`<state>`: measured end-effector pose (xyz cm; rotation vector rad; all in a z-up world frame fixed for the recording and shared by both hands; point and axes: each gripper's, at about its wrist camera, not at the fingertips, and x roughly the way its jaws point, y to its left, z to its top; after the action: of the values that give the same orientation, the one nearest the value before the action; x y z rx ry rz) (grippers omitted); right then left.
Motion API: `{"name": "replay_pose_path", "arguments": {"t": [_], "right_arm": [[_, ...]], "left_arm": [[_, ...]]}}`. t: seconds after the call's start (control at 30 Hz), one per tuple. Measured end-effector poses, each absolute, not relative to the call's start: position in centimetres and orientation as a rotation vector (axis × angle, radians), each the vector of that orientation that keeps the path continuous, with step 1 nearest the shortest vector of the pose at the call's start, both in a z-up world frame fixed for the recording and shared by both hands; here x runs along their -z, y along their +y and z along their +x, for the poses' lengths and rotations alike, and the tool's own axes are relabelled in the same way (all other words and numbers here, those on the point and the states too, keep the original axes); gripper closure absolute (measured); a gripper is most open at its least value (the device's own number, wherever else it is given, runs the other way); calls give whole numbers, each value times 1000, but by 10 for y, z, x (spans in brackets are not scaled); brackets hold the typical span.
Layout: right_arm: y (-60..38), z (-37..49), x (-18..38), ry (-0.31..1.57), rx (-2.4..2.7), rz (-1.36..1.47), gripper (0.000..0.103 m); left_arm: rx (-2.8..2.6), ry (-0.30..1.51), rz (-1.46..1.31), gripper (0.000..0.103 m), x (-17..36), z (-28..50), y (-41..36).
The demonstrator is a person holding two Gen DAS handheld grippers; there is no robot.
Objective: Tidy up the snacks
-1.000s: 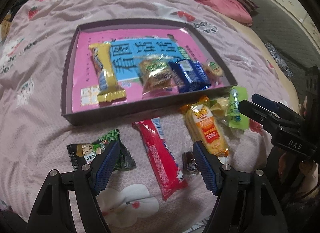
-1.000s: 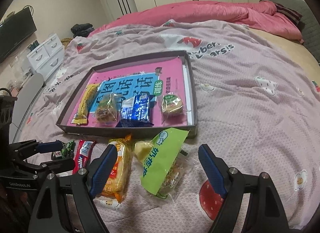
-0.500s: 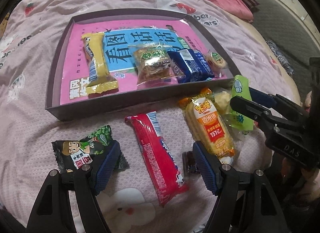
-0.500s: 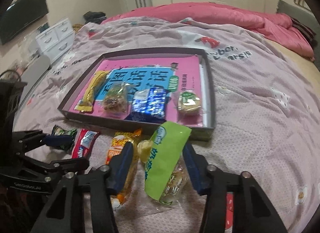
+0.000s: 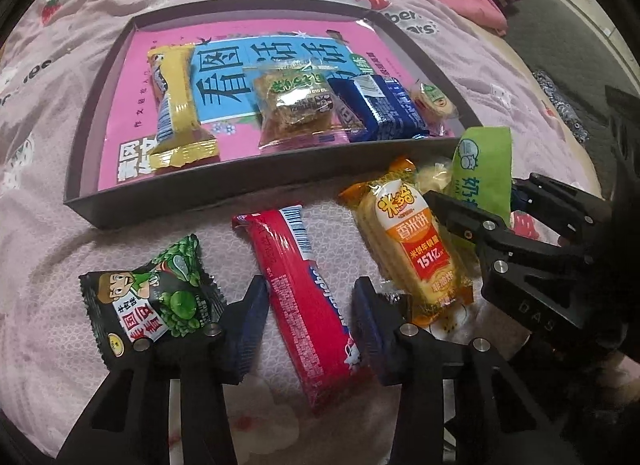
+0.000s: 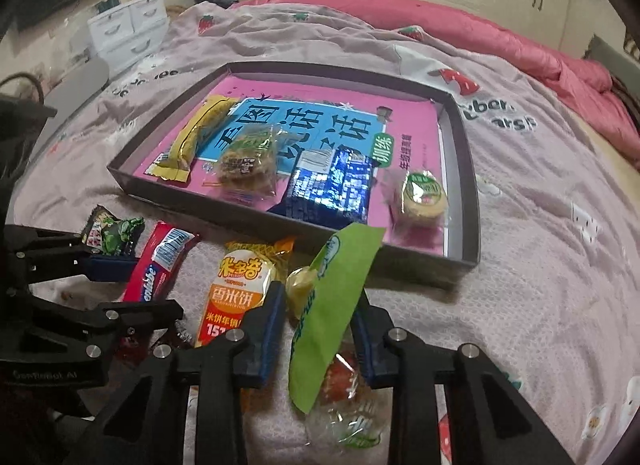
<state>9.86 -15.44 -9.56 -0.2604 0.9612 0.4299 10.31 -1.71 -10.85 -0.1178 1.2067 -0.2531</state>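
Observation:
A dark tray point(image 5: 168, 201) point(image 6: 466, 201) lined with a pink sheet holds a yellow bar point(image 5: 176, 105), a clear cookie pack point(image 5: 296, 101), a blue pack point(image 5: 376, 105) and a small round cake point(image 6: 424, 195). On the bedspread before it lie a green-pea pack point(image 5: 156, 297), a red bar point(image 5: 304, 289), an orange rice-cracker pack point(image 5: 416, 241) and a green-labelled clear pack point(image 6: 332, 313). My left gripper point(image 5: 308, 317) has closed in around the red bar. My right gripper point(image 6: 320, 305) is shut on the green-labelled pack.
A pink quilt point(image 6: 500, 37) lies bunched along the far side of the bed. White drawers point(image 6: 128, 25) stand off the bed's far left. The bed's edge and dark floor point(image 5: 560, 25) are to the right.
Both grippers moved down toward the snacks and narrowed. The left fingers closed in around the red bar; the right fingers closed onto the green-labelled pack.

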Motion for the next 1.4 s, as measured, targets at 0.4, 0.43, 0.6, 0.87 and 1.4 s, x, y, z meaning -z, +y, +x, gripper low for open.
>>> {"name": "replay_pose_path", "arguments": {"t": [0.4, 0.43, 0.6, 0.87, 1.4], "right_arm": [[-176, 93, 66, 875, -478, -107, 72], [-176, 93, 66, 875, -478, -107, 72], [-183, 95, 55, 833, -490, -51, 73], [-182, 100, 54, 831, -482, -56, 92], [-165, 103, 83, 960, -500, -125, 82]], "left_arm": [[277, 1167, -147, 87, 96, 102, -10], [284, 1155, -157, 87, 92, 102, -10], [290, 1081, -204, 87, 69, 98, 0], [247, 995, -229, 87, 44, 104, 19], [263, 1019, -244, 86, 54, 110, 17]]}}
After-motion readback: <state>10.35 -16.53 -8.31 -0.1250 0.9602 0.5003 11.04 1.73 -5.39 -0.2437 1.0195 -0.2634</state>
